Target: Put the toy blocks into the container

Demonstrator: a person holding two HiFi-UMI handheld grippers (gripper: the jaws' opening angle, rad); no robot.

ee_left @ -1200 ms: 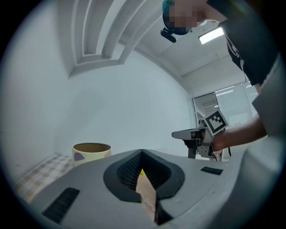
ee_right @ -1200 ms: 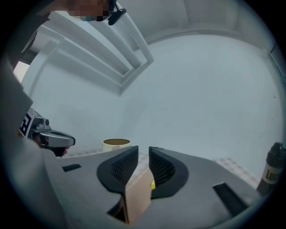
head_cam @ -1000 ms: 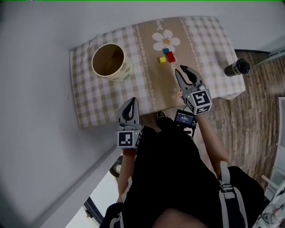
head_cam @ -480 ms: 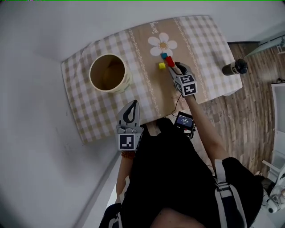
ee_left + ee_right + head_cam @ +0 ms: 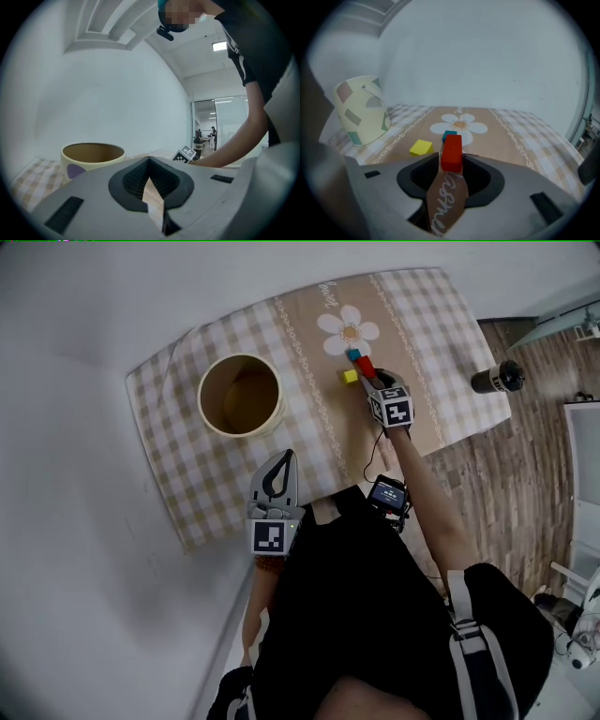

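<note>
A red block (image 5: 366, 368) (image 5: 451, 152) stands on the beige strip of the cloth, just below the daisy print. My right gripper (image 5: 369, 375) (image 5: 452, 160) is open, its jaw tips on either side of this block, which rests on the table. Left of it lies a yellow block (image 5: 350, 377) (image 5: 421, 147), and behind it a teal block (image 5: 353, 355) (image 5: 449, 135). The round cream container (image 5: 202, 395) (image 5: 363, 112) (image 5: 75, 165) stands open-topped at the table's left. Near the table's front edge my left gripper (image 5: 283, 457) (image 5: 149, 159) hangs shut and holds nothing.
The small table carries a checkered cloth (image 5: 178, 456) and stands against a pale wall. A dark bottle (image 5: 497, 378) stands on the wooden floor to the table's right. A small screen device (image 5: 387, 495) hangs at the person's waist.
My right gripper moved forward over the table to the red block, which now lies between its jaw tips. The left gripper stayed where it was.
</note>
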